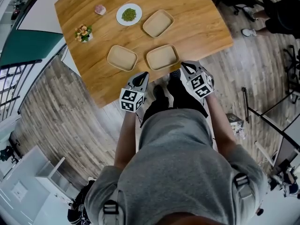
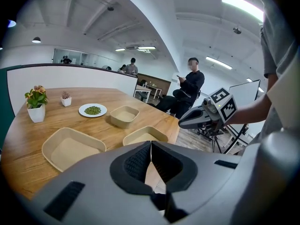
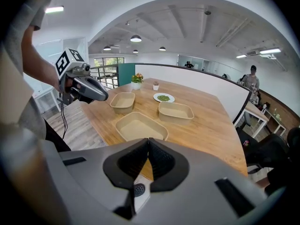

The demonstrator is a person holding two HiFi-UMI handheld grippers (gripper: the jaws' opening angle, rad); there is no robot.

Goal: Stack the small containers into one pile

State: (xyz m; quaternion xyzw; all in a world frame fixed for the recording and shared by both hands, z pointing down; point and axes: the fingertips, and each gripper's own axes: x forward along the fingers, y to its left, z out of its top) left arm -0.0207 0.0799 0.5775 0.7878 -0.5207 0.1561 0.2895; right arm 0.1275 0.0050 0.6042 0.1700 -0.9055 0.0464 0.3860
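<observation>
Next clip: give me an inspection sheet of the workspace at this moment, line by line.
Surface: wooden table.
Job's things: near-left container, near-right container and far container; all empty, apart from one another, none stacked.
Clutter: white plate of green bits, potted flowers and small pink pot, all towards the far side.
Grippers: left tool shut, nothing held; right tool shut, nothing held; both at the table's near edge.
Cables: thin dark cable hangs below the left tool.
Surroundings: plank floor, a person beyond the table, tripod.
</observation>
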